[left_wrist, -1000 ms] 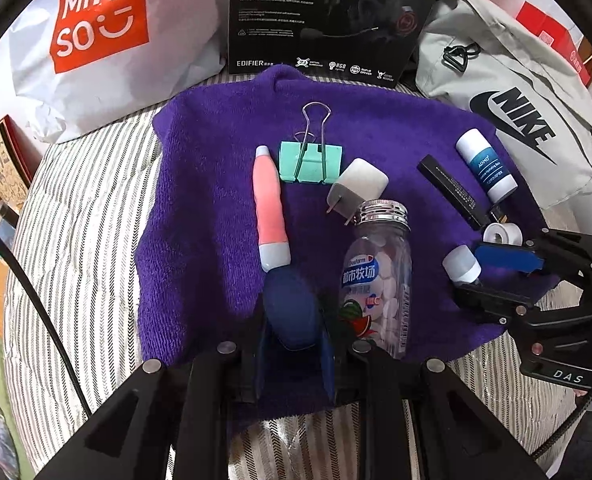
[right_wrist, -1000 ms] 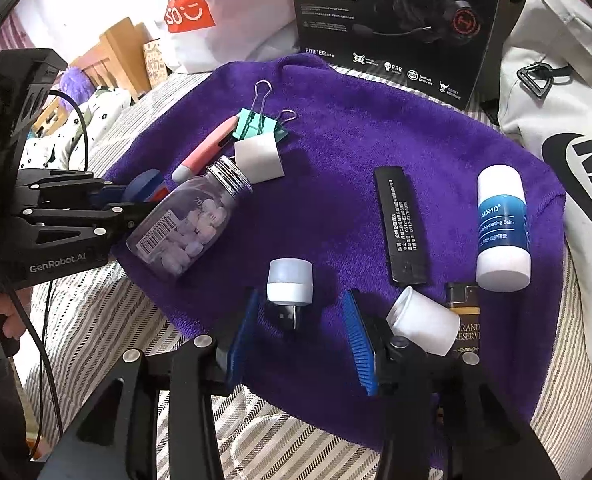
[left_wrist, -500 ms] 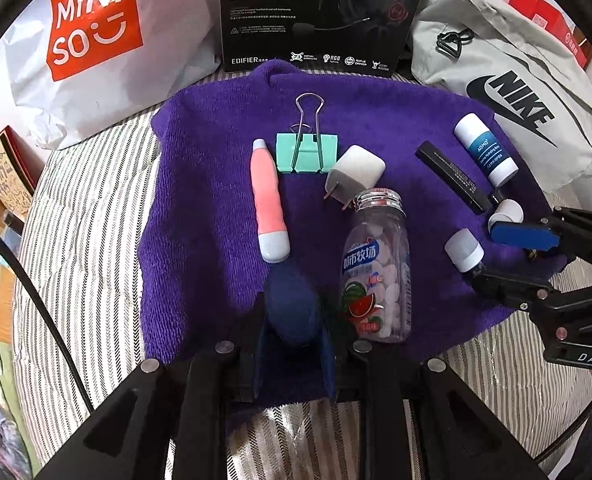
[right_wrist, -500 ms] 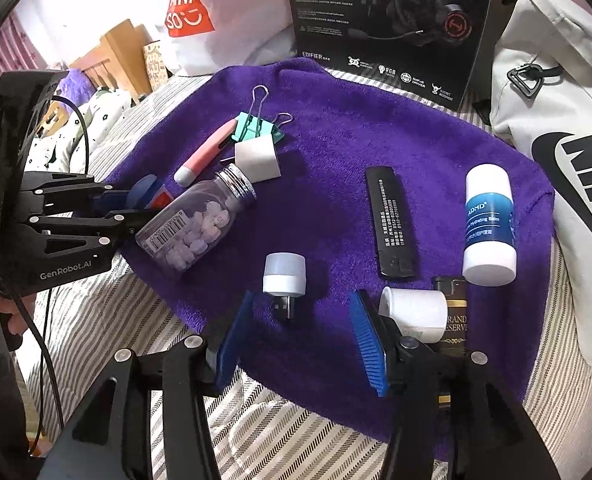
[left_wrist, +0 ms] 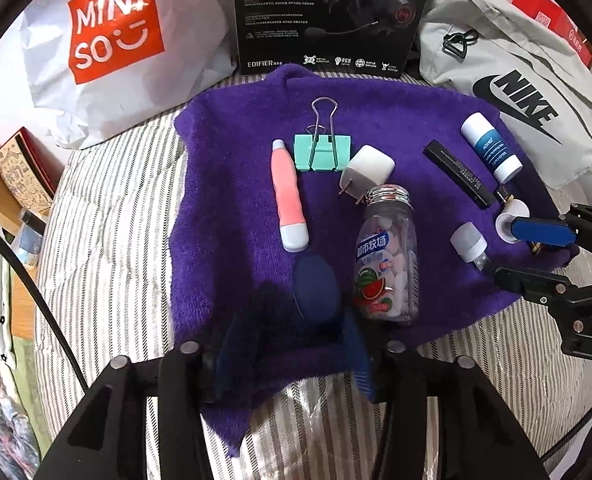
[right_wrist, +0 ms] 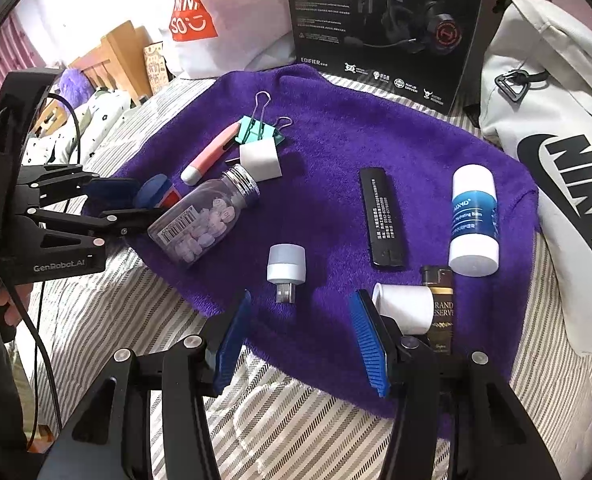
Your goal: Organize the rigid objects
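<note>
Blue round lid-like thing (left_wrist: pixel 316 294) lies on near edge of purple towel (left_wrist: pixel 224 208), just left of tablet bottle (left_wrist: pixel 388 256). Left gripper (left_wrist: pixel 292 344) jaws parted either side of it, blurred; contact with it unclear. Right gripper (right_wrist: pixel 300 332) jaws wide apart, empty, small white USB light (right_wrist: pixel 285 266) just ahead between them. Step in hand, likely: right gripper lining up on USB light. Next move calls for advance until light sits between pads, squeeze on white body, avoid white cap (right_wrist: pixel 404 308) at right.

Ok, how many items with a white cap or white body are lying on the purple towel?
4: charger plug beside the binder clip, USB light centre-front, balm tube far right, small white cylinder by the right jaws. Others may be hidden.
</note>
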A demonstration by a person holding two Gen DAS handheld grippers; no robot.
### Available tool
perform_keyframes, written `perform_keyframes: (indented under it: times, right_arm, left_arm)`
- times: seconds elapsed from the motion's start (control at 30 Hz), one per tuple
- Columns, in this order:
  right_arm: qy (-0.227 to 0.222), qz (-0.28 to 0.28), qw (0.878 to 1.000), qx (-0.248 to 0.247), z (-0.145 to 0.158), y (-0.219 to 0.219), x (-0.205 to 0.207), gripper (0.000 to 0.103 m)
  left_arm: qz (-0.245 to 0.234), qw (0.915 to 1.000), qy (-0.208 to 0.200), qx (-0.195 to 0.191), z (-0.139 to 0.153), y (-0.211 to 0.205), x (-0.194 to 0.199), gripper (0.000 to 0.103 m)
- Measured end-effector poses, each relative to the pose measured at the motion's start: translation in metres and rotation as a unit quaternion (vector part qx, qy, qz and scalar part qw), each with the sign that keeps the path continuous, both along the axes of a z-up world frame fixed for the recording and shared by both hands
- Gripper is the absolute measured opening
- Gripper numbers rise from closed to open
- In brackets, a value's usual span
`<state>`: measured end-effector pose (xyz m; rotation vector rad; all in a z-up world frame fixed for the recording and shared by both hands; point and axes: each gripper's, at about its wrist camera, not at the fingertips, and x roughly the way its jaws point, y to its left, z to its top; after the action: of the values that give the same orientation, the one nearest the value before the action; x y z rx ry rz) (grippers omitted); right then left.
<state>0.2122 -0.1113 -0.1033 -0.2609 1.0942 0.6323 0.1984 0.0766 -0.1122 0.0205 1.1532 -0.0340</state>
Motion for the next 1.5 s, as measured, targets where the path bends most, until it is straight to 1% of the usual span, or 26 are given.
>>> perform_keyframes:
  times: [0.03,0.1,0.13,0.2,0.27,0.3,0.37,0.4,0.43,0.5,0.57,0.63,0.67,0.73,0.77,0.83,0.97,1.0,1.03,1.1,1.2,1.4,1.5]
  right_arm:
    - [-0.002,0.000,1.000,0.000,0.001,-0.001,-0.001,0.052]
    - [-0.003,-0.002,1.000,0.001,0.003,-0.003,-0.004,0.052]
    - [-0.003,-0.003,1.000,0.000,0.004,-0.004,-0.005,0.052]
    - [-0.006,-0.009,1.000,-0.005,0.005,-0.007,-0.010,0.053]
    - [-0.007,-0.016,1.000,-0.009,0.005,-0.011,-0.013,0.054]
    - [-0.005,-0.019,1.000,-0.008,0.005,-0.014,-0.015,0.054]
    - [-0.002,-0.029,1.000,-0.007,0.003,-0.021,-0.019,0.055]
    - [-0.002,-0.033,0.999,-0.010,0.002,-0.023,-0.020,0.058]
    - [-0.003,-0.042,0.999,-0.017,0.000,-0.027,-0.022,0.061]
    - [-0.013,-0.054,0.998,-0.028,-0.001,-0.032,-0.025,0.061]
    - [-0.025,-0.062,0.997,-0.025,0.003,-0.039,-0.032,0.061]
    - [-0.021,-0.073,0.997,-0.022,0.007,-0.045,-0.037,0.067]
    - [-0.018,-0.078,0.997,-0.018,0.009,-0.050,-0.040,0.067]
    - [-0.018,-0.088,0.996,-0.014,0.012,-0.056,-0.047,0.068]
    - [-0.017,-0.096,0.995,-0.014,0.013,-0.060,-0.052,0.070]
    - [-0.021,-0.114,0.993,-0.015,0.017,-0.067,-0.060,0.084]
    - [-0.026,-0.137,0.990,-0.008,0.028,-0.076,-0.084,0.087]
    - [-0.031,-0.143,0.989,-0.013,0.030,-0.076,-0.089,0.098]
    - [-0.039,-0.149,0.988,-0.018,0.032,-0.076,-0.095,0.103]
    - [-0.050,-0.160,0.986,-0.022,0.037,-0.078,-0.105,0.103]
    - [-0.047,-0.184,0.982,-0.003,0.045,-0.086,-0.122,0.103]
    - [-0.059,-0.211,0.976,-0.002,0.061,-0.097,-0.152,0.103]
    - [-0.061,-0.219,0.974,0.004,0.066,-0.102,-0.162,0.103]
  left_arm:
    - [0.001,1.0000,-0.002,-0.002,0.002,0.000,-0.002,0.054]
    - [0.002,1.0000,-0.005,-0.003,0.006,-0.001,-0.005,0.057]
    - [0.006,1.0000,-0.005,-0.001,0.007,-0.001,-0.007,0.061]
    - [0.015,0.9999,-0.006,0.001,0.010,0.000,-0.011,0.065]
    - [0.016,0.9998,-0.008,-0.007,0.014,-0.001,-0.015,0.067]
    - [0.017,0.9998,-0.008,-0.010,0.015,-0.001,-0.018,0.070]
    - [0.013,0.9998,-0.012,-0.009,0.017,-0.005,-0.023,0.073]
    - [0.011,0.9998,-0.013,-0.006,0.018,-0.007,-0.025,0.077]
    - [0.011,0.9998,-0.014,-0.003,0.018,-0.009,-0.028,0.079]
    - [0.012,0.9998,-0.014,0.001,0.018,-0.014,-0.032,0.079]
    - [0.011,0.9999,-0.012,0.002,0.019,-0.020,-0.035,0.079]
    - [0.008,0.9999,-0.013,0.004,0.021,-0.026,-0.040,0.079]
    - [0.007,0.9998,-0.015,0.006,0.022,-0.029,-0.043,0.079]
    - [0.006,0.9997,-0.022,0.014,0.027,-0.035,-0.051,0.084]
    - [0.006,0.9995,-0.026,0.016,0.029,-0.038,-0.055,0.086]
    - [0.007,0.9991,-0.036,0.019,0.034,-0.043,-0.065,0.094]
    - [0.008,0.9985,-0.050,0.021,0.046,-0.056,-0.090,0.096]
    - [0.008,0.9983,-0.053,0.020,0.049,-0.059,-0.095,0.098]
    - [0.009,0.9981,-0.058,0.021,0.053,-0.062,-0.101,0.099]
    - [0.011,0.9976,-0.066,0.020,0.060,-0.067,-0.113,0.099]
    - [0.018,0.9968,-0.078,0.011,0.072,-0.071,-0.133,0.100]
    - [0.042,0.9945,-0.095,-0.016,0.086,-0.069,-0.160,0.100]
    - [0.042,0.9935,-0.104,-0.017,0.091,-0.071,-0.172,0.100]
